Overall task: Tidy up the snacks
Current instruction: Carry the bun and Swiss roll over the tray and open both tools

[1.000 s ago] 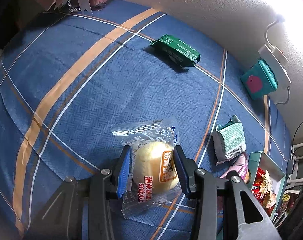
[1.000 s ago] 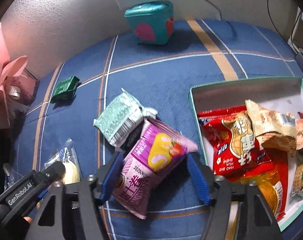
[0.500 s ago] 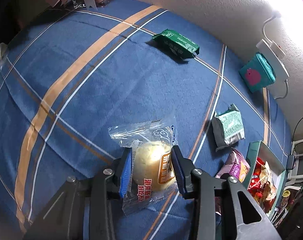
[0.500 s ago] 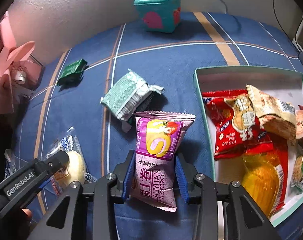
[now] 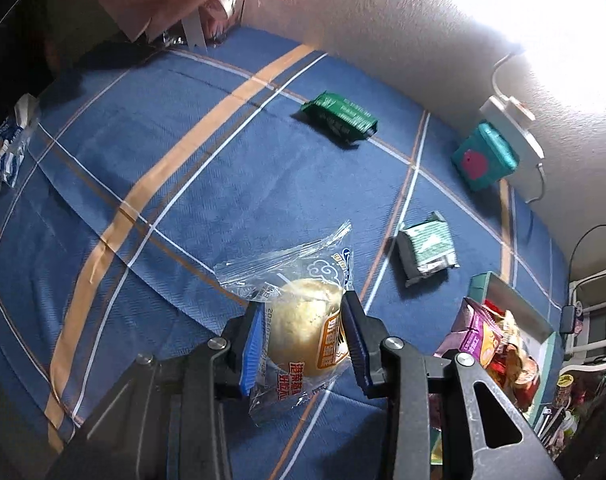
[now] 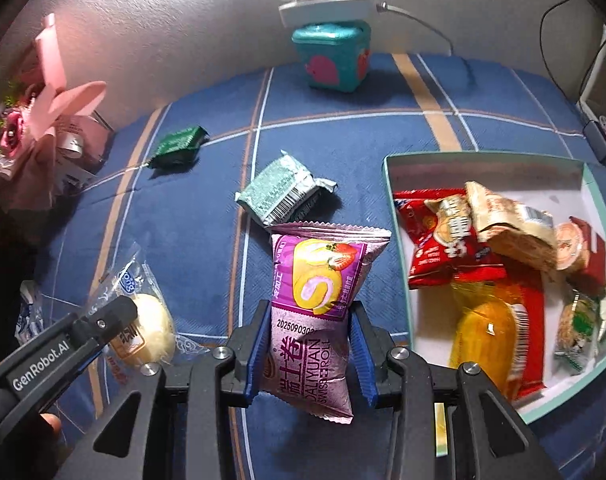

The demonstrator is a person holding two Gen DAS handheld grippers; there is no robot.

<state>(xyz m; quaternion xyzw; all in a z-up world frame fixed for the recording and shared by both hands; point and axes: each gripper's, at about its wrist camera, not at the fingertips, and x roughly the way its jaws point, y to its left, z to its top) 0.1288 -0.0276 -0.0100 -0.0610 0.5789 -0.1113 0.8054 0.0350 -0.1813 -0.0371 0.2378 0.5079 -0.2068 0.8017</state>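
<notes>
Right wrist view: my right gripper (image 6: 309,354) squeezes the purple roll pack (image 6: 317,308), jaws pressed on its sides, so I can carry it to the snack box (image 6: 503,158) at three o'clock. My left gripper (image 5: 303,344) pinches the bun pack (image 5: 299,328); I think it is lifted. The green packs (image 6: 281,194) wait at twelve o'clock.

Blue plaid cloth (image 6: 335,136) with orange and white stripes, purple-pink swiss roll pack (image 6: 317,308), dark green packet (image 6: 178,145), teal box (image 6: 333,56) with pink blobs, red peanut bag (image 6: 443,244).
</notes>
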